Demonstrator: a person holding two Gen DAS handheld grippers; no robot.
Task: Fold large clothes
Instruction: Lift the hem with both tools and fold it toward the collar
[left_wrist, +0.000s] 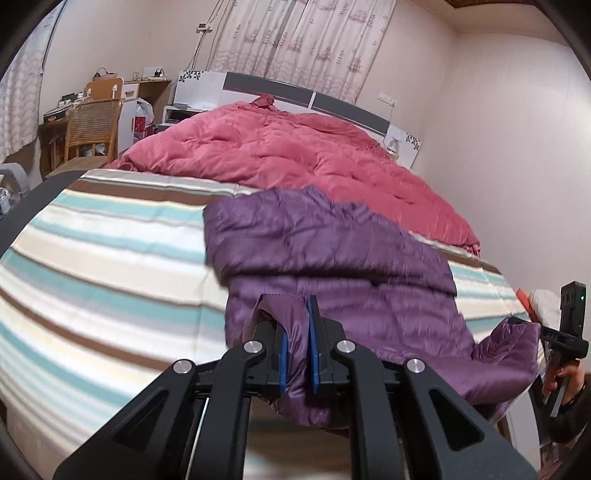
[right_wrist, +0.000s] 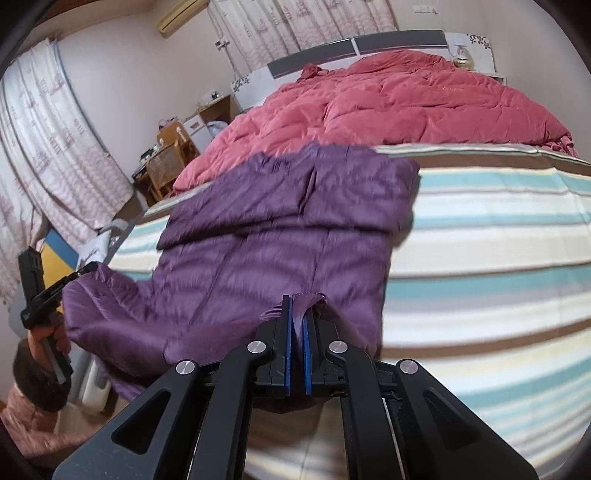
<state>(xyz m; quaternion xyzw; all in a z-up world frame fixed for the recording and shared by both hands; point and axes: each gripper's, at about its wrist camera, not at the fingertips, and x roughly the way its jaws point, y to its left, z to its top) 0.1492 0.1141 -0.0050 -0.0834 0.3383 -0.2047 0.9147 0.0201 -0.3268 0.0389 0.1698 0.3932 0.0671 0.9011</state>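
Note:
A purple quilted jacket (left_wrist: 332, 251) lies on the striped bed, its near hem lifted off the mattress. My left gripper (left_wrist: 297, 325) is shut on one corner of that hem, purple cloth bunched between its blue pads. In the right wrist view the same jacket (right_wrist: 288, 229) spreads ahead, and my right gripper (right_wrist: 297, 317) is shut on the other hem corner. Each view also shows the opposite gripper: the right gripper (left_wrist: 532, 332) at the right edge and the left gripper (right_wrist: 70, 280) at the left edge, each held by a hand with purple cloth hanging from it.
A rumpled pink duvet (left_wrist: 295, 147) covers the far half of the bed, up to the headboard (left_wrist: 295, 92). The striped sheet (left_wrist: 110, 251) lies bare beside the jacket. A wicker chair (left_wrist: 92, 129) and a desk stand at the far left, with curtains behind.

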